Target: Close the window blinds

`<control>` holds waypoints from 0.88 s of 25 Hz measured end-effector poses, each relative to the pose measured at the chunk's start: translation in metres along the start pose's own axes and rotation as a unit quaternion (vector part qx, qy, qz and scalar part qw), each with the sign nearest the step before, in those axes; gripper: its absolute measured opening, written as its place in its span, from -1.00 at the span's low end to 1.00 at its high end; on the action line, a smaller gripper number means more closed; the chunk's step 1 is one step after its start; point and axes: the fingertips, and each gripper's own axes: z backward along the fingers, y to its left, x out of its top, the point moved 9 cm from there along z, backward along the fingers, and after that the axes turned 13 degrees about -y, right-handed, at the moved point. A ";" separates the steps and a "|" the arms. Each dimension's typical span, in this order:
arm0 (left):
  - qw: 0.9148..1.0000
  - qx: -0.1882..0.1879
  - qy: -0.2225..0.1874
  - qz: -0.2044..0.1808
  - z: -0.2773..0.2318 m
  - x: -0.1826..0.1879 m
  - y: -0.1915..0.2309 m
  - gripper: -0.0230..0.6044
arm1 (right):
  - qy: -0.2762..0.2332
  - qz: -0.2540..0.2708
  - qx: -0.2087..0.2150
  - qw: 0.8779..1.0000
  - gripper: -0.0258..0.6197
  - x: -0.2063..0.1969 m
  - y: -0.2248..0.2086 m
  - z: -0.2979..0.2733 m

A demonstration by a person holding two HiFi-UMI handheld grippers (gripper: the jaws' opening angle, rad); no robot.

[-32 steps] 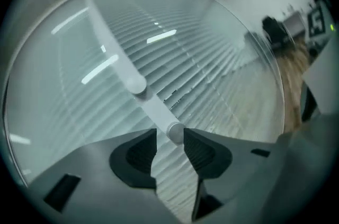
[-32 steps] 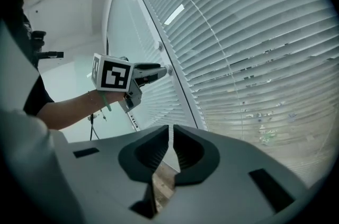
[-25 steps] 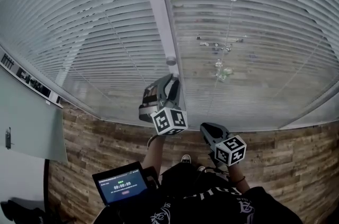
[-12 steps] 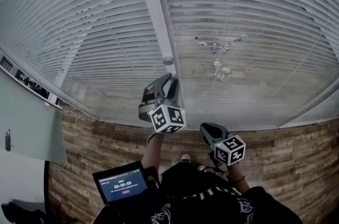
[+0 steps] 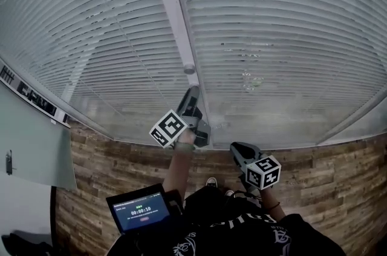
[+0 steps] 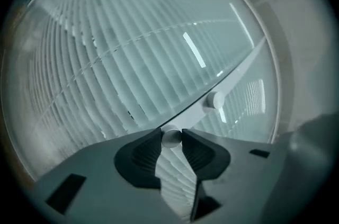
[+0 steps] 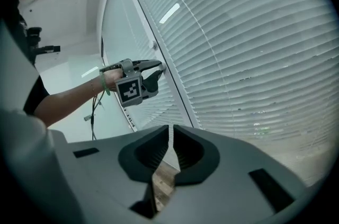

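Note:
White slatted blinds (image 5: 278,19) fill the panes on both sides of a pale mullion (image 5: 169,6), with their slats turned nearly flat. My left gripper (image 5: 193,92) reaches level to the mullion; its jaws have just been closing and are shut on a round grey knob (image 6: 171,138). The pads (image 6: 145,151) press on both sides of it. A second knob (image 6: 214,101) sits further up the mullion (image 5: 189,68). The right gripper view shows the left gripper (image 7: 160,68) at the frame. My right gripper (image 5: 236,147) hangs lower, away from the window, jaws together and empty (image 7: 170,132).
A small screen device (image 5: 140,211) hangs at the person's waist, lower left. Wood-pattern floor (image 5: 338,179) runs below the window sill. A pale wall panel (image 5: 30,140) stands at the left. The person's shoes (image 5: 212,181) stand near the sill.
The left gripper has rolled about its own axis, and its marker cube has swung to the left. The slats have turned flatter and the view outside has faded. The right gripper has stayed put.

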 end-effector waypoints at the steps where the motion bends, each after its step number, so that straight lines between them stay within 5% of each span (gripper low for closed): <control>1: 1.000 -0.003 -0.001 0.011 0.000 0.000 0.001 -0.53 | 0.000 0.001 0.001 1.000 -0.80 0.000 0.001 0.001; 2: 1.000 -0.007 0.004 -0.006 0.000 0.001 0.000 -0.53 | 0.000 0.001 0.002 1.000 -0.80 0.000 0.002 0.001; 4: 0.995 -0.011 0.023 -0.099 0.000 0.005 -0.003 -0.53 | -0.001 0.001 0.005 1.000 -0.80 0.001 0.005 0.003; 6: 0.981 -0.014 0.040 -0.189 0.005 0.008 -0.011 -0.53 | -0.002 0.000 0.007 1.000 -0.80 0.000 0.007 0.006; 8: 0.972 -0.022 0.056 -0.228 0.015 0.006 -0.015 -0.53 | -0.001 -0.002 0.007 1.000 -0.80 -0.001 0.009 0.010; 14: 0.954 -0.028 0.119 -0.274 0.076 -0.026 -0.006 -0.74 | 0.006 -0.010 0.022 1.000 -0.80 -0.015 0.023 0.028; 22: 0.942 0.000 0.194 -0.273 0.164 -0.059 -0.005 -0.91 | 0.028 -0.039 0.044 0.998 -0.80 -0.032 0.052 0.053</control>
